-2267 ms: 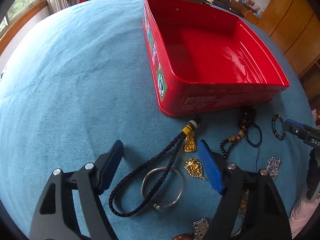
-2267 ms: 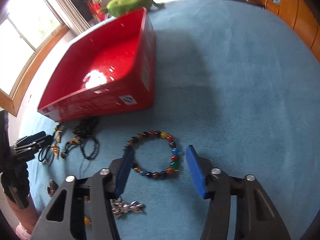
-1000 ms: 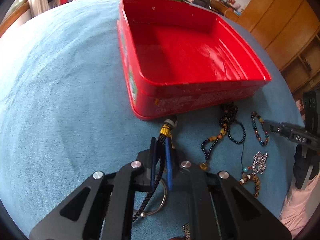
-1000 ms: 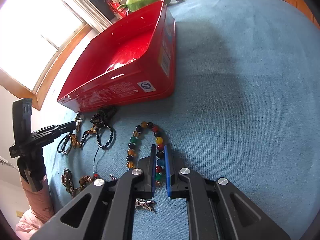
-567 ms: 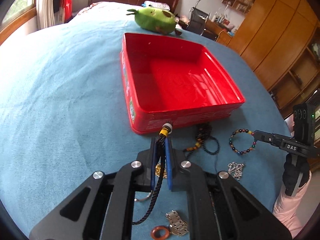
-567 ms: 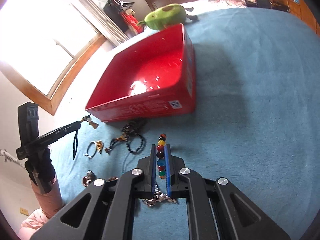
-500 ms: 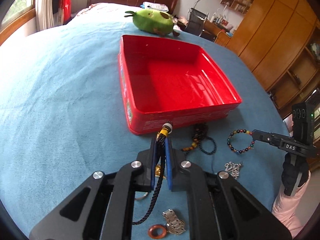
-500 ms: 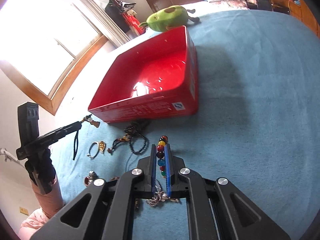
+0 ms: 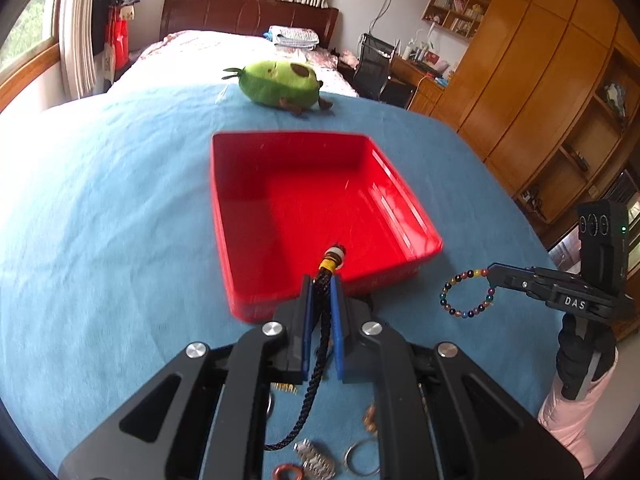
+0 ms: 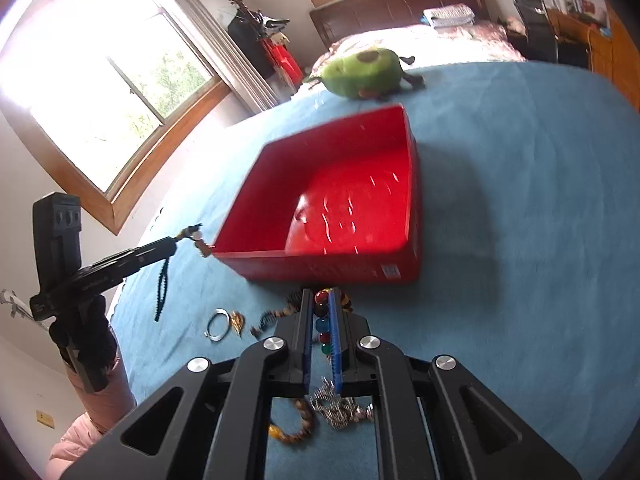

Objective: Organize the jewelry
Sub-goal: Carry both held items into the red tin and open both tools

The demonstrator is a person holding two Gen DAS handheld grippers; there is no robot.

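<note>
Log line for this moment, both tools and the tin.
left tool: shut on black braided cord | right tool: shut on multicoloured bead bracelet | both lifted off blue cloth | red rectangular tin: empty

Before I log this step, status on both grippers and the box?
Left gripper shut on black cord. Right gripper shut on bead bracelet. Red box empty, nothing blocking it.
</note>
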